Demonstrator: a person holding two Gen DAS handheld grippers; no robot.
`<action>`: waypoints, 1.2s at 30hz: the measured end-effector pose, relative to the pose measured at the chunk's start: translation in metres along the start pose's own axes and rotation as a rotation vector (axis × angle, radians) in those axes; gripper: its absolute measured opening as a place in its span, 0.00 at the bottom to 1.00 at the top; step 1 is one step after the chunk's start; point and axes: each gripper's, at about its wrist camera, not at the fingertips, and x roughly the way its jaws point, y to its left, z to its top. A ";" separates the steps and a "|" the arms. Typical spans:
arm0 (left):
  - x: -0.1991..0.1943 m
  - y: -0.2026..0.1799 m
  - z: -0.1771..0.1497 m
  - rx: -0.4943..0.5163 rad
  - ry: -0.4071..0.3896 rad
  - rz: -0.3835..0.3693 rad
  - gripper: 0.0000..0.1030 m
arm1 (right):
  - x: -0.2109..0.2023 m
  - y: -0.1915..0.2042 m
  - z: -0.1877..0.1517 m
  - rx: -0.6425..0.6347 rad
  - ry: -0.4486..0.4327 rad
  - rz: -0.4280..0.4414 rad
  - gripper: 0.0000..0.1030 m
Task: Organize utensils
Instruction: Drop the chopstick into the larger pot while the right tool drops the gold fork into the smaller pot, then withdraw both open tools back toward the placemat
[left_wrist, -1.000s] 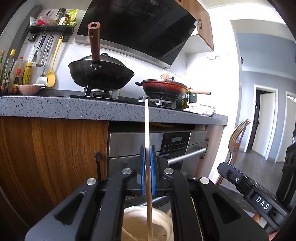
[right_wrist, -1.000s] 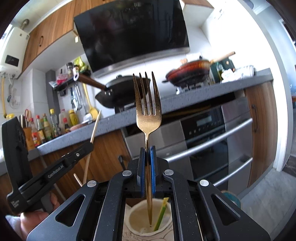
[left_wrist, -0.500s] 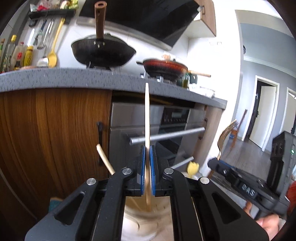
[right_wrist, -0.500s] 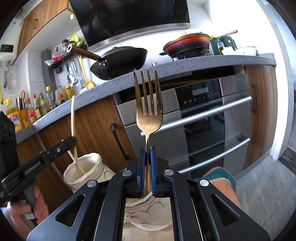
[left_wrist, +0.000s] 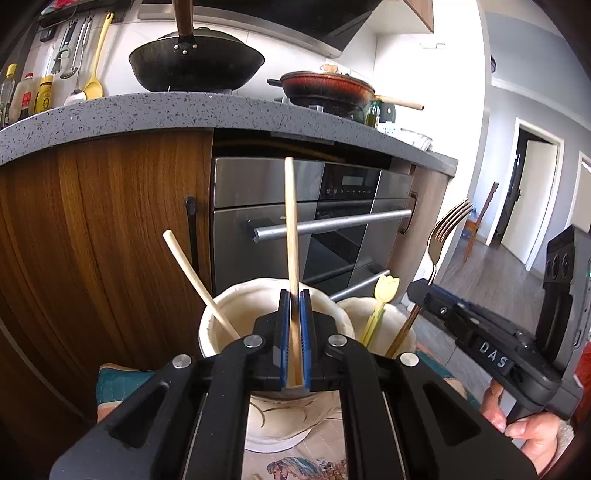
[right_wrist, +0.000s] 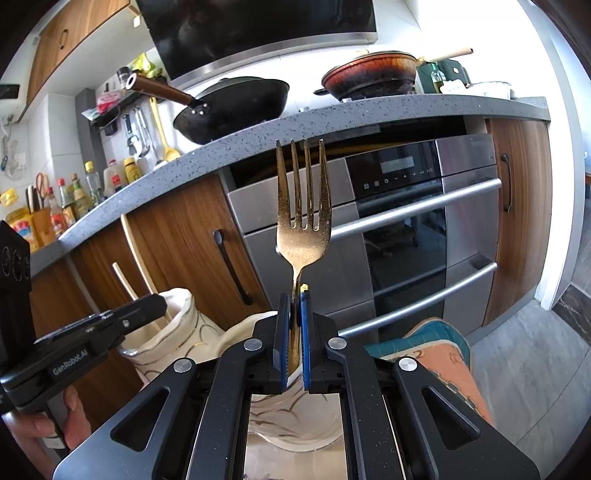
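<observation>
Since the earlier frame we have lowered both tools toward the two cream holders, which have risen into fuller view. Our left gripper is clamped on a wooden chopstick, which stands upright between the blue pads with its lower end over the mouth of the left holder. A second chopstick leans inside that holder, up and to the left. Our right gripper is closed tight on the neck of a gold fork, tines up, its handle running down toward the right holder just below the pads. From the left wrist view that holder also contains a yellow utensil, just beside the fork's handle.
</observation>
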 end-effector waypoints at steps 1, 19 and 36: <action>0.002 0.000 0.000 0.003 0.004 0.002 0.06 | 0.001 -0.001 0.000 0.005 0.002 0.000 0.06; -0.039 -0.005 0.002 0.036 -0.049 0.043 0.41 | -0.011 0.000 -0.003 0.036 -0.018 0.000 0.42; -0.110 0.021 -0.049 0.014 -0.042 0.182 0.92 | -0.071 0.012 -0.057 -0.023 -0.041 -0.035 0.95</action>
